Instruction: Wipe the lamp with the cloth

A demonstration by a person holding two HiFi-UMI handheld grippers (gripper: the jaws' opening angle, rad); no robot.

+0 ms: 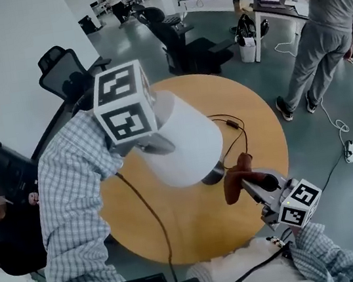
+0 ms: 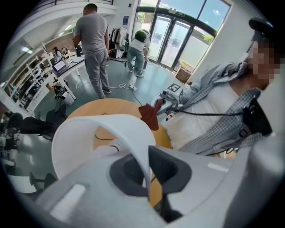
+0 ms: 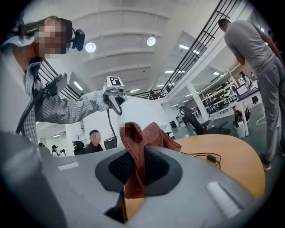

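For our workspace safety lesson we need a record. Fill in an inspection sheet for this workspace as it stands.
Surface: round wooden table, carrying the lamp cord.
Job's things: white lamp, tilted; reddish-brown cloth, beside it.
Clutter: nothing seen.
Grippers: left gripper shut on the lamp's shade rim; right gripper shut on the cloth.
Cables: lamp cord loops on the table; white cable runs to a power strip on the floor.
Surroundings: open office, office chairs, person in grey standing nearby.
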